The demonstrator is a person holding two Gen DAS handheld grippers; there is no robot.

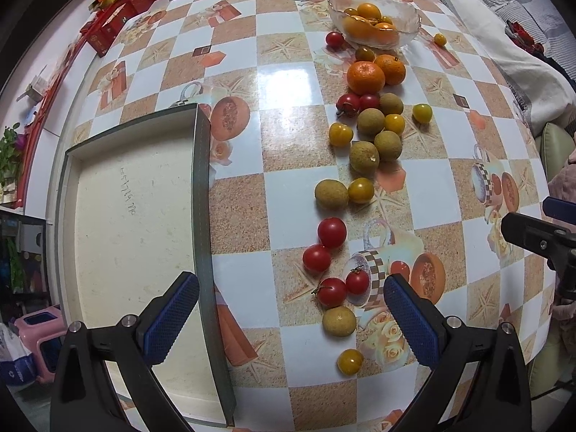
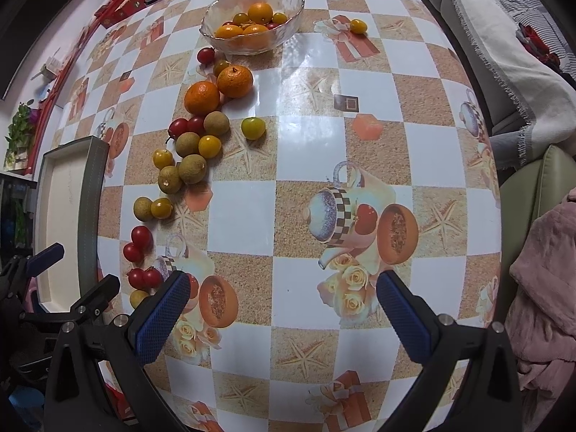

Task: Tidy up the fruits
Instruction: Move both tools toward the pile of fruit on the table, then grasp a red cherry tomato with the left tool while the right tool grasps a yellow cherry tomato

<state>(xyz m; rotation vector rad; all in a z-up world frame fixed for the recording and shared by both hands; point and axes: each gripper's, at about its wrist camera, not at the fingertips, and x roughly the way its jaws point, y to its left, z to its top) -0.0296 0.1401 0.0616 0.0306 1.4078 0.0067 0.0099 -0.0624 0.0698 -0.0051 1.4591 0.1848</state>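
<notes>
Left claw [image 1: 291,320] wide open, nothing held; its left pad [image 1: 169,320] hangs over the box's dark wall, right pad over the printed tabletop [image 1: 252,216]. Right claw [image 2: 284,313] also spread wide, empty, above bare checkered cloth. Shallow open box [image 1: 133,216] sits left, empty cream floor. Loose fruit trails up the middle: yellow cherry tomato [image 1: 350,361] nearest, then a longan [image 1: 339,321], red cherry tomatoes [image 1: 331,232], a mixed cluster of longans and yellow tomatoes [image 1: 374,136], two tangerines [image 1: 365,77]. Far end: glass bowl [image 1: 410,21] with orange fruit inside. Red gift boxes [image 1: 118,21] at far left edge; grey blanket [image 1: 504,25] on a sofa right.
</notes>
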